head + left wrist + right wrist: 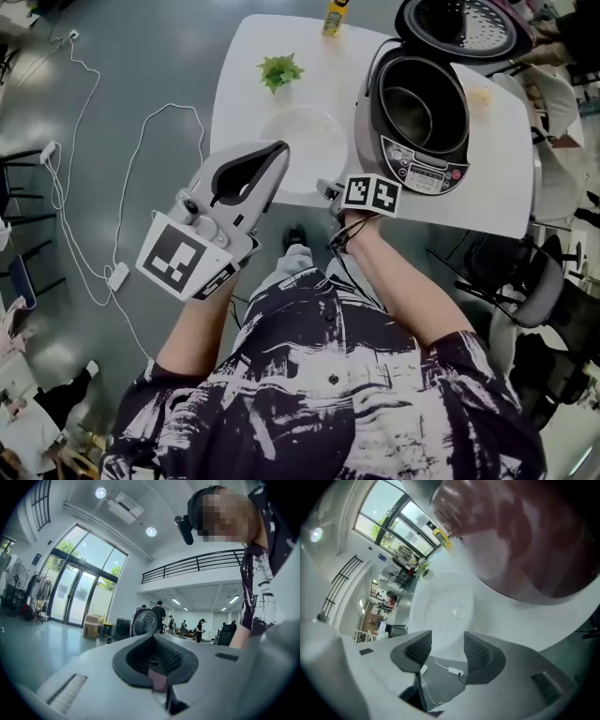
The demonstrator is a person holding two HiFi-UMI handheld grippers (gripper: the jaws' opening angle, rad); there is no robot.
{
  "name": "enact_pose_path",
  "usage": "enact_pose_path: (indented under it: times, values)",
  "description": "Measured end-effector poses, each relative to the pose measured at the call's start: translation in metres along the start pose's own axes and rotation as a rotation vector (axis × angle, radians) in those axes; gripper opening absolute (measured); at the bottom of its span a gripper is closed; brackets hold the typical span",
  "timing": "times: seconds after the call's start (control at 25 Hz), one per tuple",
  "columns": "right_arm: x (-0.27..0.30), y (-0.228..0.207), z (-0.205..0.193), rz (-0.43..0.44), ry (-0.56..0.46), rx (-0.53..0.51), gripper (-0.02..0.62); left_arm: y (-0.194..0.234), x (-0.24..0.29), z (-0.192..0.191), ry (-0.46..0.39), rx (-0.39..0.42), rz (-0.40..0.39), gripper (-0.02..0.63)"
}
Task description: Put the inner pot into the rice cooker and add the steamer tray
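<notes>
Big white table (234, 84), and on its right side the rice cooker (422, 171) stands with its lid (464, 26) flipped up. The pot (417, 103) is already sitting inside it. The white steamer tray (305, 141) lies flat on the table just left of the cooker. The right claw (447, 649) is spread with nothing between the jaws, at the table's near edge by the tray. The left claw (277, 152) is pressed together and empty, up off the table. A little green plant (279, 70) and a yellow bottle (335, 17) sit at the far side.
</notes>
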State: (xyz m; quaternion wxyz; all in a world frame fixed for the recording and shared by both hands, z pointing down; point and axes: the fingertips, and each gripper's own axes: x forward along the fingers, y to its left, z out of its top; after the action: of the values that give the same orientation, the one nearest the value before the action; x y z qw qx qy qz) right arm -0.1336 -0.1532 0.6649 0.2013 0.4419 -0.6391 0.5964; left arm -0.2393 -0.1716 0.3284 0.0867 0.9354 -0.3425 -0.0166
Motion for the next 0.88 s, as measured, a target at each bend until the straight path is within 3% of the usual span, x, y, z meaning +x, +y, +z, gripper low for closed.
enact_pose_path:
  times: [0.24,0.4,0.52,0.72,0.88]
  values:
    - [0.025,-0.015,0.009,-0.1,-0.008,0.084,0.19,0.007,-0.01,-0.01,0.007,-0.02,0.002,0.005]
    - [0.036,-0.024,0.005,-0.179,0.016,0.088,0.179,0.014,-0.02,-0.009,0.007,-0.021,0.016,0.005]
    - [0.041,-0.027,0.003,-0.226,0.031,0.057,0.125,0.02,-0.028,-0.009,0.005,-0.025,0.032,0.005]
    - [0.048,-0.03,0.004,-0.244,0.04,0.069,0.105,0.027,-0.036,-0.011,0.005,-0.032,0.049,0.005]
    - [0.047,-0.035,0.008,-0.27,0.048,0.071,0.024,0.027,-0.038,-0.012,0.001,-0.032,0.052,0.005]
